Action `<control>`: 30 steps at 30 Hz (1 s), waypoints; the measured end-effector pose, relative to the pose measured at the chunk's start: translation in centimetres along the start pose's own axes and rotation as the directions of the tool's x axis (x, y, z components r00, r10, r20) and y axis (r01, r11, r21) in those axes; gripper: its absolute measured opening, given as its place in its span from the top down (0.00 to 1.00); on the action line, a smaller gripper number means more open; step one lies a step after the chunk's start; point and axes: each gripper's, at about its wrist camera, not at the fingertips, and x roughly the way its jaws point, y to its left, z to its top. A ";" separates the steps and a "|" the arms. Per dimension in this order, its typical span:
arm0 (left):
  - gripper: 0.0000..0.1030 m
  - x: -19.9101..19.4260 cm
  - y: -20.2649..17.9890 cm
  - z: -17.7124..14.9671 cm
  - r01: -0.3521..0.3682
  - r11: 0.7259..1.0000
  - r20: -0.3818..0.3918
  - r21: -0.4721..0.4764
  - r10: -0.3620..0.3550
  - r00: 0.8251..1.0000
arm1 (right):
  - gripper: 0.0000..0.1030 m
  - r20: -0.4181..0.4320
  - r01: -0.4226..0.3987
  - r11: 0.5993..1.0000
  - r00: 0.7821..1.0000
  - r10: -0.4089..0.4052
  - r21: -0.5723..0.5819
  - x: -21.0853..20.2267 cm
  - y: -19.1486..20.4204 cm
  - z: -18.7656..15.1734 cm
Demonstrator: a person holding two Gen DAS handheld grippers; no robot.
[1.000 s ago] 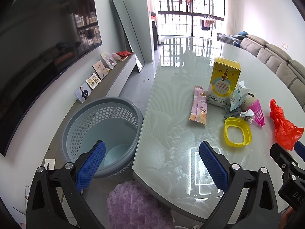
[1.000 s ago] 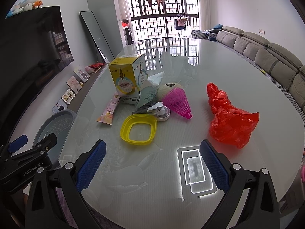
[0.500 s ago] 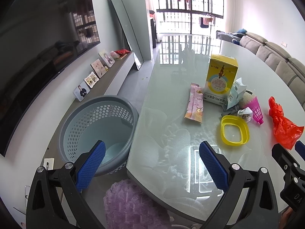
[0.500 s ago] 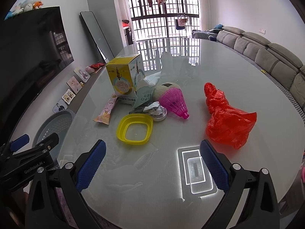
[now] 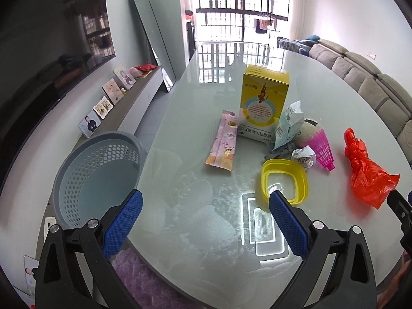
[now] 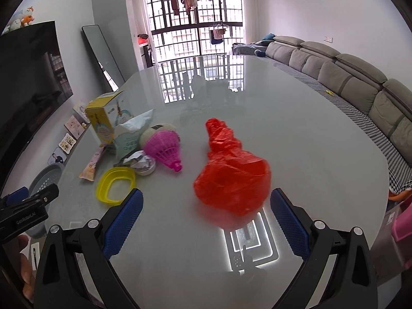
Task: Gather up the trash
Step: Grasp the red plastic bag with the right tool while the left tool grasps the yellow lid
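Trash lies on the glass table [image 5: 195,206]: a red plastic bag [image 6: 231,180] [image 5: 365,175], a yellow ring lid [image 5: 284,182] [image 6: 116,184], a pink wrapper [image 5: 224,144], a yellow box [image 5: 262,105], a pale pouch [image 5: 289,123], a pink net cone [image 6: 164,152] and a crumpled cup [image 6: 141,163]. My right gripper [image 6: 206,221] is open, just before the red bag. My left gripper [image 5: 204,221] is open over the table's near edge, its right pad by the yellow lid.
A grey perforated basket [image 5: 97,177] stands on the floor left of the table. A TV, a low cabinet with photo frames [image 5: 105,105] and a leaning mirror line the left wall. A grey sofa [image 6: 360,90] runs along the right. A purple fluffy mat [image 5: 144,283] lies below.
My right gripper has swung right and closer, so the red bag now sits between its fingers' line. My left gripper has moved right, toward the trash and away from the basket.
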 end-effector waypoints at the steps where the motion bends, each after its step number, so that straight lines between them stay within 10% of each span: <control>1: 0.06 0.3 -0.4 0.1 0.006 1.000 -0.001 0.001 -0.006 1.000 | 0.08 -0.003 0.013 1.000 1.000 -0.013 0.007 0.3 -0.8 0.1; 30: 0.06 5.4 -5.2 1.8 0.009 1.000 -0.055 0.020 -0.008 0.998 | 0.09 -0.230 0.026 0.993 0.972 -0.051 -0.111 12.5 -2.9 4.1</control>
